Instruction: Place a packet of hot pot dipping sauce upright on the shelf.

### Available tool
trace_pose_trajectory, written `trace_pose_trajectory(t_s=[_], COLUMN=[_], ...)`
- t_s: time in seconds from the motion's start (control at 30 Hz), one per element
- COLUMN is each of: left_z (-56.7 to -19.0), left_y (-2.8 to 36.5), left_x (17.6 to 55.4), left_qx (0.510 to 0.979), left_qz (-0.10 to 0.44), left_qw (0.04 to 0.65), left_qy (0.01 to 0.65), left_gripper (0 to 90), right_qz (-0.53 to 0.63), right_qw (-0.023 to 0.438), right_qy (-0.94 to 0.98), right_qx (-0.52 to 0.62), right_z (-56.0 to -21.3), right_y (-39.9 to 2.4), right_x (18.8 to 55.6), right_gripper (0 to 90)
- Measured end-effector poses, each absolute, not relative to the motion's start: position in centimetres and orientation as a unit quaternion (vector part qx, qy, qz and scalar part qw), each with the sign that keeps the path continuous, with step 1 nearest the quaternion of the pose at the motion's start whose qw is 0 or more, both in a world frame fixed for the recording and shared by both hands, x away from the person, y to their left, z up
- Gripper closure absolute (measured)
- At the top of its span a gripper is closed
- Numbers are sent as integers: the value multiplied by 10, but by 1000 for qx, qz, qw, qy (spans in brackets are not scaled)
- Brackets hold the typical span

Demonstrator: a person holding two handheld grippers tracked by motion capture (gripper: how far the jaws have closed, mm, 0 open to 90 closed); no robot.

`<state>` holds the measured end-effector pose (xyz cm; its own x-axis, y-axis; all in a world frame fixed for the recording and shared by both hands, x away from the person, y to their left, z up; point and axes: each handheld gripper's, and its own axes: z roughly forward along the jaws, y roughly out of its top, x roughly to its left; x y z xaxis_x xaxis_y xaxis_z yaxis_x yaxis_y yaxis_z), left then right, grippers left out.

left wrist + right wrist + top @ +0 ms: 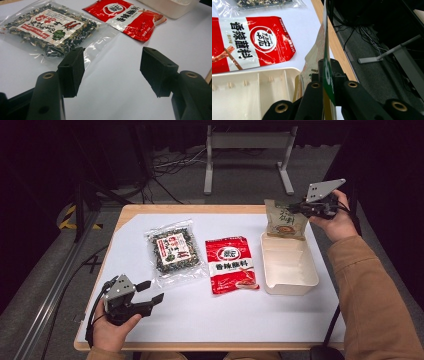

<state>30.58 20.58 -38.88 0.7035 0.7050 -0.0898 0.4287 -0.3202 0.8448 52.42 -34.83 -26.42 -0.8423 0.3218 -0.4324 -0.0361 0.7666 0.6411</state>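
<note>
High view: pouch held over the box

High view: right gripper (299, 209) clamps the tan pouch (284, 220) at the cream box's (288, 265) far end. Step judged: loading it.

Left gripper view: left gripper (112, 72), jaws apart, empty, near the seaweed bag (50, 27).

Right gripper view: jaws pinch the pouch's edge (325, 62). Next move calls for lowering, then release.

bare sheet (210, 312) ahead, packets (173, 251) beyond

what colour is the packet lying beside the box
Red with a white label band, clearest in the right gripper view.
</note>
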Motion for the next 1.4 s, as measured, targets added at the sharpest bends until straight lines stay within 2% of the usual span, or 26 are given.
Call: trace_pose_trajectory(t_s=[0.63, 0.93, 1.4], left_z=[-389, -389, -390], left_y=[206, 205, 203], left_x=[305, 307, 309], left_qx=[797, 798, 800], left_qz=[149, 147, 147], left_qw=[464, 463, 464], left_qy=[357, 355, 350], left_gripper=[366, 366, 365], right_qz=[318, 337, 335], right_qw=[262, 244, 235], right_qy=[909, 905, 905], right_qx=[62, 83, 112], right_z=[-280, -299, -310], right_y=[-331, -339, -353], right_x=[530, 532, 529], right_gripper=[896, 896, 889])
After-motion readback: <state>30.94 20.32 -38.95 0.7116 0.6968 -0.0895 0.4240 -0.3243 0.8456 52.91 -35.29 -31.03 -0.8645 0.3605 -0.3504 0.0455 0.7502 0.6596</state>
